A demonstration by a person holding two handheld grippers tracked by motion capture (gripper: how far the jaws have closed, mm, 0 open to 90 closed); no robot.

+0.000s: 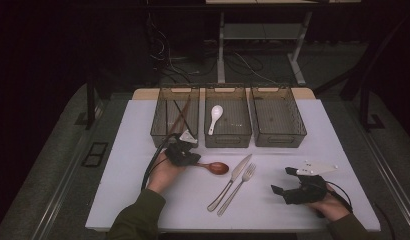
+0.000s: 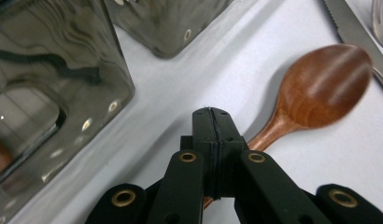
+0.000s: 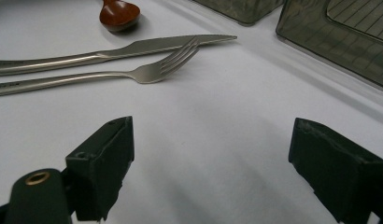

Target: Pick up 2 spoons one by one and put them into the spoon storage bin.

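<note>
My left gripper sits just in front of the left bin, and I take that bin as my landmark for everything here. The jaws are pressed together on the handle of the wooden spoon; in the left gripper view the handle runs out from under the closed tips and the bowl lies beyond them, up and to the right. From the high view the spoon lies on the white table along the bin's near wall, its long axis roughly parallel to that wall, handle end toward my left hand, bowl pointing away toward the knife and fork. So the spoon trails sideways from my grip rather than in line with the jaws, and I judge that lifting it into a bin means swinging the bowl clear of the knife tip, which lies near it. The middle bin, next to my landmark, holds a white spoon. My right gripper rests well away from the landmark bin, beyond the fork, jaws spread wide over bare table with nothing between them, so the left hand is plainly the nearer one.
</note>
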